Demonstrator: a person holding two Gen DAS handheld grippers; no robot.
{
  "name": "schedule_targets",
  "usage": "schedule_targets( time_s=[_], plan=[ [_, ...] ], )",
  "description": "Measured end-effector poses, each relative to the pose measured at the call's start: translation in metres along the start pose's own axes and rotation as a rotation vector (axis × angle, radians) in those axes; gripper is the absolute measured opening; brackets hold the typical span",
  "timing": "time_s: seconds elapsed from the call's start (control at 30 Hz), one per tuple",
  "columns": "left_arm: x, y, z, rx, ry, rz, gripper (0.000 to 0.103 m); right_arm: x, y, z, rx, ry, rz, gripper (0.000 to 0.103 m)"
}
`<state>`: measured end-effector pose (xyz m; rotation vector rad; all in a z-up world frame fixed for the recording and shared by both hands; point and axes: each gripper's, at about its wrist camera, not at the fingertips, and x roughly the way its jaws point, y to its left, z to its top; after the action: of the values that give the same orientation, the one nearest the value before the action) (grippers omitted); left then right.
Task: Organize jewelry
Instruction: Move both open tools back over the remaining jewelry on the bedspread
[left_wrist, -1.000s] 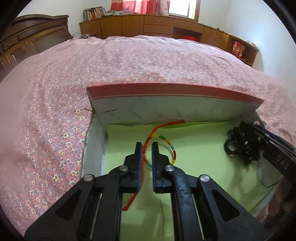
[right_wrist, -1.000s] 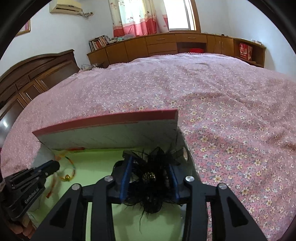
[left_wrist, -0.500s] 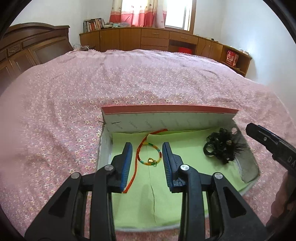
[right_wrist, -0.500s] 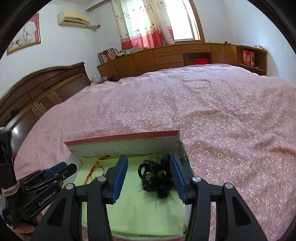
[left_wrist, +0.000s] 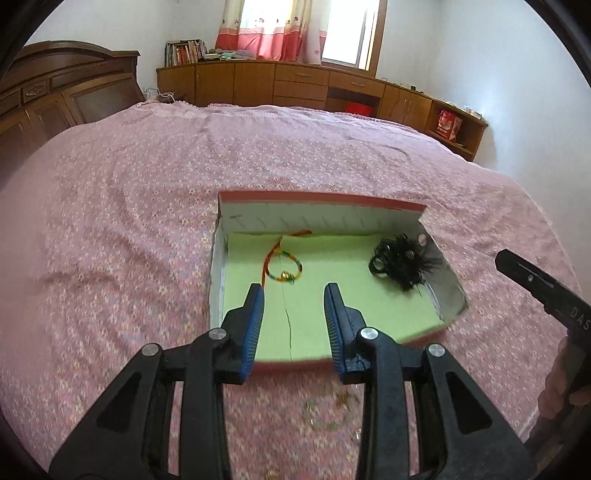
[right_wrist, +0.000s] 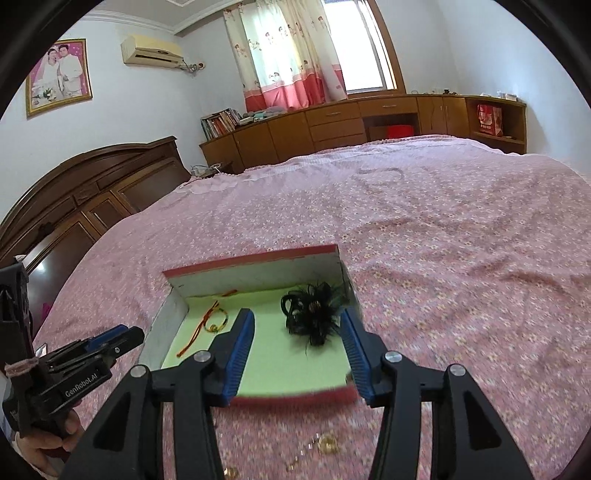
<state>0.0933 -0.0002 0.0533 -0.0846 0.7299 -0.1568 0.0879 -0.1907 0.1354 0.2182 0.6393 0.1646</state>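
A shallow red-edged box (left_wrist: 317, 201) with a green lining lies on the bed; it also shows in the right wrist view (right_wrist: 255, 259). A colourful beaded bracelet on a red cord (left_wrist: 284, 266) (right_wrist: 216, 321) lies at its left. A black feathered hair piece (left_wrist: 400, 260) (right_wrist: 314, 314) lies at its right. My left gripper (left_wrist: 294, 291) is open and empty above the box's near edge. My right gripper (right_wrist: 297, 321) is open and empty, just before the hair piece. Small gold jewelry pieces (right_wrist: 327, 445) (left_wrist: 332, 413) lie on the bedspread in front of the box.
The pink floral bedspread (left_wrist: 129, 221) surrounds the box. A dark wooden headboard (right_wrist: 92, 192) stands at the left. Wooden cabinets (left_wrist: 295, 86) run along the far wall. The left gripper (right_wrist: 74, 365) shows at the left of the right wrist view.
Both grippers let go, opened, and pulled back and up from the box. The bracelet and the hair piece now lie loose on the green lining.
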Motion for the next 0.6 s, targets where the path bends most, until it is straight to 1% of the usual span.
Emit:
schedule_targets(
  time_s=[0.1,0.3,0.6],
  plan=[
    [-0.006,0.0,-0.01,-0.011,0.015,-0.011,0.025,-0.01,-0.002,-0.01,0.001,0.005,0.001,0.052],
    [-0.008,0.001,-0.033,-0.014,0.051,-0.005,0.025,-0.021,-0.005,-0.032,-0.002,0.015,-0.007,0.052],
    [0.006,-0.004,-0.056,-0.022,0.118,-0.021,0.025,-0.018,-0.009,-0.065,-0.002,0.069,-0.009,0.052]
  ],
)
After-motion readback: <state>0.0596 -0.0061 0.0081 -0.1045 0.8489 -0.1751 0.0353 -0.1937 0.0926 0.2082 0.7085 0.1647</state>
